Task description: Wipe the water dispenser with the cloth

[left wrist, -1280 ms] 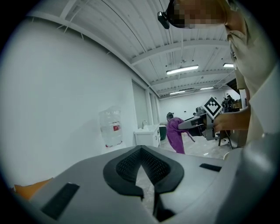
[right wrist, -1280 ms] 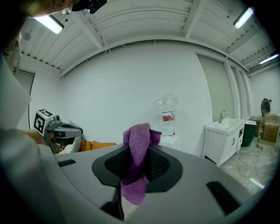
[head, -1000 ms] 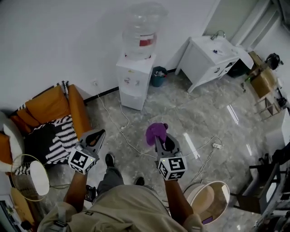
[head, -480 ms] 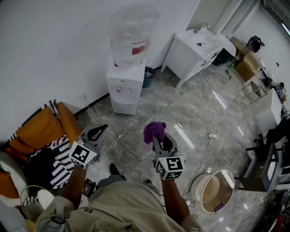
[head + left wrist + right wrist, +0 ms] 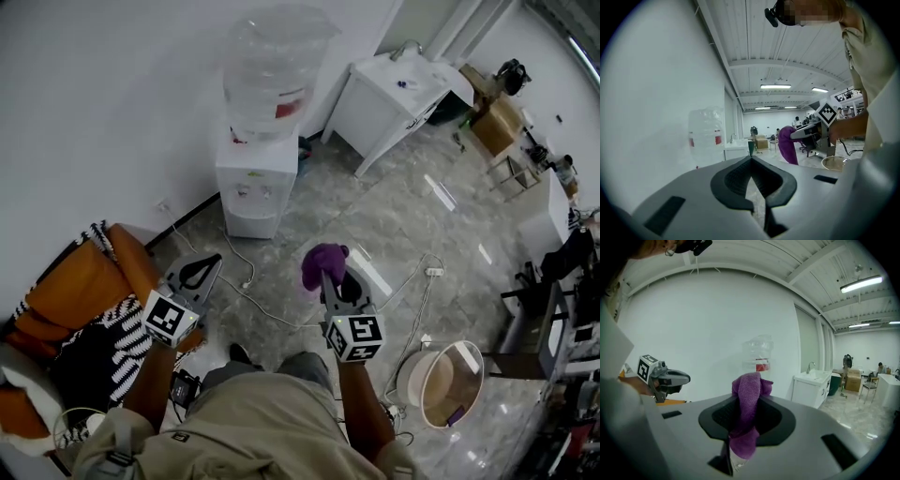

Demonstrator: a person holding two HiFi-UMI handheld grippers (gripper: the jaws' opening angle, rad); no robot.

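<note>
Pinching cloth [image 5: 323, 261], right gripper [image 5: 328, 281], red-labelled water dispenser [image 5: 253, 183]

Bright, even indoor light is recorded in all three views. Lit strip lights [image 5: 861, 283] are seen overhead, and streaks of glare are noted on the glossy floor [image 5: 441, 192]. Shadows are soft and faint. The dispenser [image 5: 705, 136] is washed out against the white wall [image 5: 656, 93]. Strong fisheye bending and black corners are observed in both gripper views, where near surfaces are rendered soft.

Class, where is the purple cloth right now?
In the head view, the purple cloth is pinched in the right tool, centre frame, short of the water dispenser.
</note>
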